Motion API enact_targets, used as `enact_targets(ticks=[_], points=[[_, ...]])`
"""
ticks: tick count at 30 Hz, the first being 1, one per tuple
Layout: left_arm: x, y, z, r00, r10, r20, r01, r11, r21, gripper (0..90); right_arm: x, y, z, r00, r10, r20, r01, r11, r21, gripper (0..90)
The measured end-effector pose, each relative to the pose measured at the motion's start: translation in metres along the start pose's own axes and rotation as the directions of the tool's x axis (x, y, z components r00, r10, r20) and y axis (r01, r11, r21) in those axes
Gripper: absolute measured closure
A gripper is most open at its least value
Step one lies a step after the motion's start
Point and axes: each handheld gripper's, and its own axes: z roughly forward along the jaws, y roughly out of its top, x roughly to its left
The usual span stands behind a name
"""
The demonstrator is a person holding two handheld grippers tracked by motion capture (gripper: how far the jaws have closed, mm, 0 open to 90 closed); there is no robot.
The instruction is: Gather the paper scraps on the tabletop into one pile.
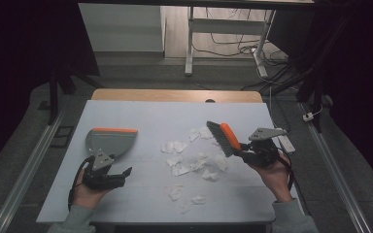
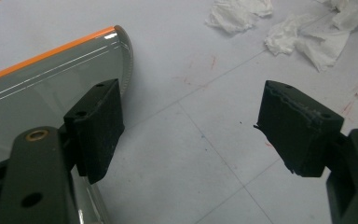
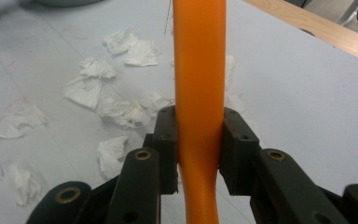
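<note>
- We hold the orange-handled hand brush with dark bristles [image 1: 223, 137] in the right gripper [image 1: 246, 149], its two black jaws clamped on the orange plastic handle, which runs straight up between them in the right gripper view.
- The left gripper [image 1: 119, 173] stands with its jaws wide apart and nothing between them; the grey plastic dustpan with an orange front edge [image 1: 111, 141] lies flat on the white tabletop [image 1: 141, 111], just beyond and beside the left jaw.
- The crumpled white paper scraps [image 1: 194, 162] lie scattered ahead of the brush jaws, between the two grippers.
- The step in hand looks to us like sweeping the scraps into the pan, so we should first close the left jaws on the pan's rear and steady it.
- We should keep the bristles low and draw the scraps toward the orange edge in short strokes, since light paper may flick aside.
</note>
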Motion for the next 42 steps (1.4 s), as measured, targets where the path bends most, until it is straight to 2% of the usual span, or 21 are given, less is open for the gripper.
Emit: enact_targets(ticks=[2,8,10,12,14,16,19,20,22,24,27,33,36,39,42], points=[[-0.002,0.000,0.002,0.9998,0.000,0.022,0.000,1.0000,0.003,23.2,-0.003,0.001,0.001,0.9998,0.014,0.010,-0.015,1.000,0.010,70.8],[-0.003,0.003,0.005,0.9994,0.023,0.026,-0.023,0.9997,-0.001,23.0,-0.027,0.019,0.006,0.9938,0.080,0.077,-0.087,0.993,0.083,70.8],[-0.003,0.003,0.005,0.9992,0.026,0.030,-0.026,0.9996,-0.004,23.1,-0.041,0.027,0.010,0.9885,0.127,0.082,-0.137,0.983,0.119,70.8],[-0.002,0.002,0.004,0.9991,0.026,0.035,-0.026,0.9997,-0.004,23.0,-0.053,0.035,0.017,0.9827,0.135,0.127,-0.157,0.971,0.179,70.8],[-0.002,0.001,0.004,0.9990,0.023,0.037,-0.023,0.9997,-0.007,23.0,-0.066,0.041,0.024,0.9746,0.153,0.164,-0.192,0.948,0.255,70.8],[-0.001,0.000,0.004,0.9990,0.021,0.039,-0.021,0.9998,-0.005,23.1,-0.076,0.046,0.031,0.9683,0.163,0.189,-0.216,0.926,0.308,70.8],[0.000,-0.001,0.005,0.9989,0.016,0.044,-0.016,0.9998,-0.007,23.1,-0.087,0.051,0.044,0.9601,0.197,0.198,-0.261,0.885,0.385,70.8],[0.000,-0.001,0.005,0.9989,0.017,0.045,-0.017,0.9998,-0.006,23.1,-0.088,0.052,0.050,0.9604,0.190,0.204,-0.260,0.872,0.414,70.8],[0.000,-0.002,0.006,0.9988,0.017,0.045,-0.017,0.9998,-0.005,23.1,-0.091,0.054,0.062,0.9622,0.170,0.213,-0.252,0.852,0.458,70.8],[0.001,-0.002,0.005,0.9989,0.016,0.044,-0.016,0.9999,-0.006,23.1,-0.094,0.055,0.072,0.9590,0.177,0.221,-0.266,0.829,0.491,70.8],[0.002,-0.002,0.005,0.9990,0.013,0.043,-0.013,0.9999,-0.007,23.1,-0.096,0.056,0.083,0.9619,0.153,0.227,-0.254,0.808,0.532,70.8],[0.003,-0.003,0.007,0.9989,0.010,0.046,-0.010,0.9999,-0.003,23.1,-0.088,0.058,0.096,0.9756,0.132,0.176,-0.211,0.786,0.581,70.8],[0.002,-0.003,0.006,0.9988,0.010,0.047,-0.010,0.9999,-0.005,23.1,-0.081,0.061,0.101,0.9806,0.139,0.139,-0.194,0.792,0.580,70.8],[0.003,-0.003,0.006,0.9987,0.008,0.051,-0.007,1.0000,-0.005,23.1,-0.068,0.064,0.105,0.9898,0.095,0.106,-0.140,0.790,0.597,70.9],[0.002,-0.003,0.007,0.9985,0.007,0.054,-0.007,1.0000,-0.003,23.1,-0.054,0.066,0.106,0.9950,0.090,0.042,-0.097,0.796,0.598,70.8]])
